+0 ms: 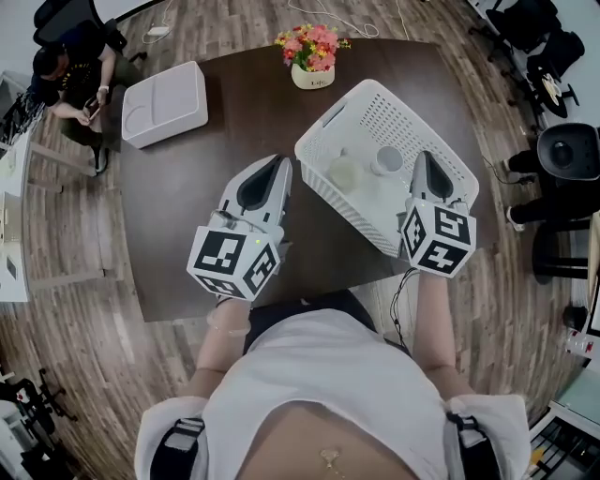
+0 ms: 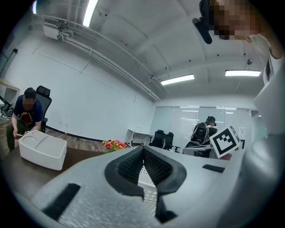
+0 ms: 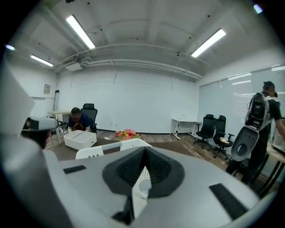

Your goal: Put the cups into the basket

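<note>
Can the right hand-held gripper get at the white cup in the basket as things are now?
Probably yes. The right hand-held gripper hangs close beside the white cup, over the open-topped basket, with nothing between them. Its jaws are shut, so they must open first.

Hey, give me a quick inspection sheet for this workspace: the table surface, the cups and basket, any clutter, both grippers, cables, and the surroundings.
Surface: dark brown table, dry, unmarked.
Job's things: white basket at the table's right; inside it a translucent cup and a white cup.
Clutter: white box far left; flower pot at the far edge.
Grippers: left gripper fingers together, empty; right gripper fingers together, empty, over the basket.
Cables: thin cable hanging under the right gripper; white cable on the floor beyond the table.
Surroundings: seated person, office chairs, wood-plank floor.
</note>
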Available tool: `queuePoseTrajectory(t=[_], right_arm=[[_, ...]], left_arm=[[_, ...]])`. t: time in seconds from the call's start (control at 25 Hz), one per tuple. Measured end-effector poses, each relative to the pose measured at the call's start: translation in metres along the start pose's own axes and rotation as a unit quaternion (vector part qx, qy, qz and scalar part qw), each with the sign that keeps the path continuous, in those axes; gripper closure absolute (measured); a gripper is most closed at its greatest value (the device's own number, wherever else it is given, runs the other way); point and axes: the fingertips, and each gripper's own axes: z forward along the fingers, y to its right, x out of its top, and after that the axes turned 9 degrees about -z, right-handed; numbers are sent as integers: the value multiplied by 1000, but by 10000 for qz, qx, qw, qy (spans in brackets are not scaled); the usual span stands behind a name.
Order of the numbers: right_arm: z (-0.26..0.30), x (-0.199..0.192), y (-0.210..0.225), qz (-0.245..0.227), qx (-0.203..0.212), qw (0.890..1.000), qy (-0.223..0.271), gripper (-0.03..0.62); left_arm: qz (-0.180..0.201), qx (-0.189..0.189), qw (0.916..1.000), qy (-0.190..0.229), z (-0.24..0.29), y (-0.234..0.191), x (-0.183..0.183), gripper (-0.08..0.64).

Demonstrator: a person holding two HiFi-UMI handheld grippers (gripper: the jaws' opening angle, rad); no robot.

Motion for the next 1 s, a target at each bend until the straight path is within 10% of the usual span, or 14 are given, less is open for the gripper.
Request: queuePoseTrajectory(t=[0.36,1.0], right_arm=[[-27,51,-89,329,824,9912,984,581],[-51,69,-323,233,3221,9352,1452,581]], left_arm=[[380,339,9985,204,-29,-14,8,551],[410,1598,9839,690,-128,-90,15,551]])
